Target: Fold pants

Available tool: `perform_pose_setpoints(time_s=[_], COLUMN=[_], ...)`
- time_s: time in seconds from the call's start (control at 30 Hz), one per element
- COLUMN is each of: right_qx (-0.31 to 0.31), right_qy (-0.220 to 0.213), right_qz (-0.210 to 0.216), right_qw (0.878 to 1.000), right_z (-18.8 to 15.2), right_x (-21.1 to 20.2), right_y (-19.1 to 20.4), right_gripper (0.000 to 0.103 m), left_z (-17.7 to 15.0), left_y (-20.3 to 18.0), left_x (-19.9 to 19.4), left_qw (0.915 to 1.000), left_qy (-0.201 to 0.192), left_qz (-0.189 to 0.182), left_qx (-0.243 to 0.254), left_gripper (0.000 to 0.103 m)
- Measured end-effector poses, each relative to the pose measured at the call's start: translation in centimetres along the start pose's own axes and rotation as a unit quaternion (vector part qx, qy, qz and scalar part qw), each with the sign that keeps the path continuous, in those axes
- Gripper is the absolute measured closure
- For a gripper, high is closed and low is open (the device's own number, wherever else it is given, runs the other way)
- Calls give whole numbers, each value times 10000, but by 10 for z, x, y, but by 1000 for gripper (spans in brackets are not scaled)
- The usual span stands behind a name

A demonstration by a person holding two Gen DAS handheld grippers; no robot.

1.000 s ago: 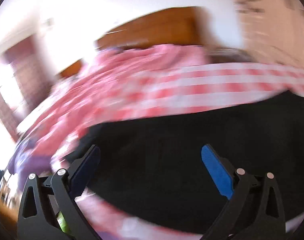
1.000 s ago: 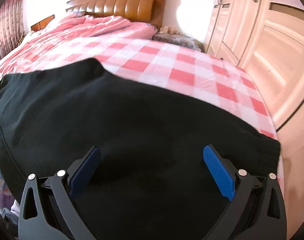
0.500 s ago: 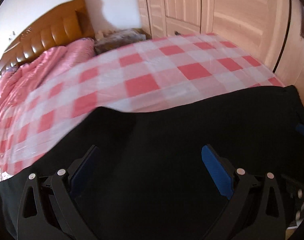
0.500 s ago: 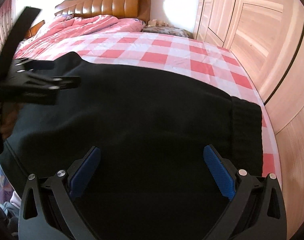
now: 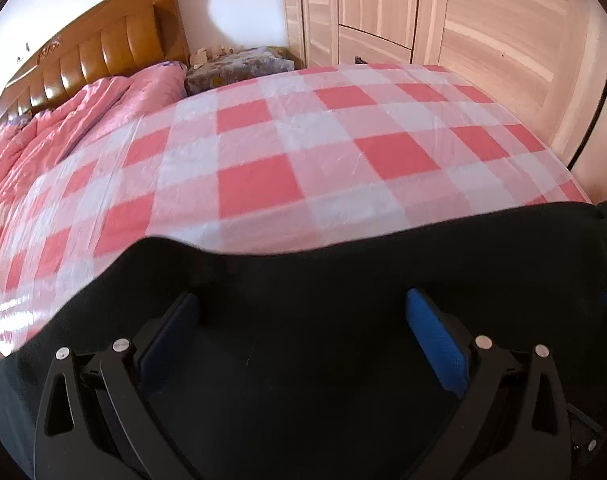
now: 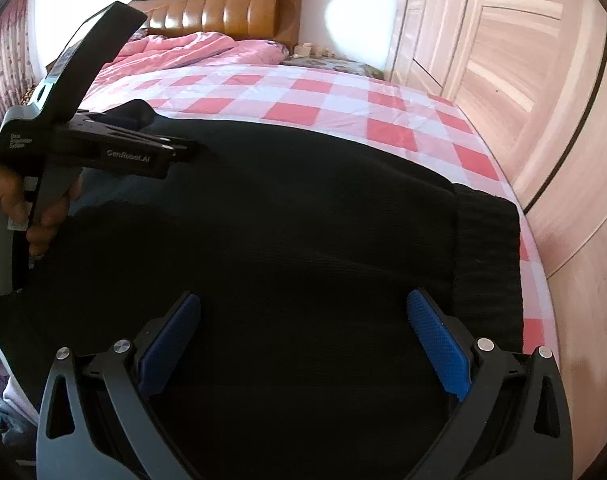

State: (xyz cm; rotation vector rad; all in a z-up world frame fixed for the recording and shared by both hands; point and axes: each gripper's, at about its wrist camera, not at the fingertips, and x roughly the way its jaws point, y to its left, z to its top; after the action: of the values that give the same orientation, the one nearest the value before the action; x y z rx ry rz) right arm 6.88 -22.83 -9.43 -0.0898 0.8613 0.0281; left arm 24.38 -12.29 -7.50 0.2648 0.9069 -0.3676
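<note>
Since a second ago, the left gripper [image 5: 301, 316] has swung from a blurred sideways sweep to face across the bed [image 5: 287, 148], and it now shows in the right wrist view as a black tool held in the person's left hand [image 6: 27, 204] over the far-left part of the cloth. Both sets of fingers are spread wide and grip nothing: the left blue pads [image 5: 435, 344] hover over dark fabric, and the right gripper [image 6: 303, 320] does the same.

Black pants [image 6: 287, 216] lie flat on the pink-and-white checked bed sheet [image 6: 311, 96], near the bed's close edge. Their long axis runs left to right across both views. A ribbed band [image 6: 487, 256], which looks like a cuff or waistband, ends the garment at the right, close to the wardrobe [image 6: 515, 52] side. The far-left end runs out of view, so I cannot tell how the legs lie there.

The coming move likely turns on this: the ribbed end sits just right of the right fingers, so the right gripper is the nearer one to it, while the left gripper sits over the opposite stretch near the far edge. A fold along the long axis would probably mean carrying one end toward the other.
</note>
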Motion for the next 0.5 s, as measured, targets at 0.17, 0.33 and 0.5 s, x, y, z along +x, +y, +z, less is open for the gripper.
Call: perform_pose_setpoints(time_s=[0.17, 0.33, 0.5], right_qx=[213, 305, 350], right_qy=[51, -55, 181], right_qz=[-135, -175, -227], right_qw=[9997, 9994, 9990], right_z=[-7, -26, -17], right_x=[-4, -16, -14], right_y=[-20, -23, -21], right_gripper=[4, 4, 5], left_z=[9, 4, 3], left_y=[-17, -14, -13], left_x=[5, 2, -2], left_qw=[10000, 9998, 9997], left_qy=[-59, -79, -123], left_qz=[-1, -155, -194], left_qx=[64, -16, 45], left_gripper=[1, 1, 1])
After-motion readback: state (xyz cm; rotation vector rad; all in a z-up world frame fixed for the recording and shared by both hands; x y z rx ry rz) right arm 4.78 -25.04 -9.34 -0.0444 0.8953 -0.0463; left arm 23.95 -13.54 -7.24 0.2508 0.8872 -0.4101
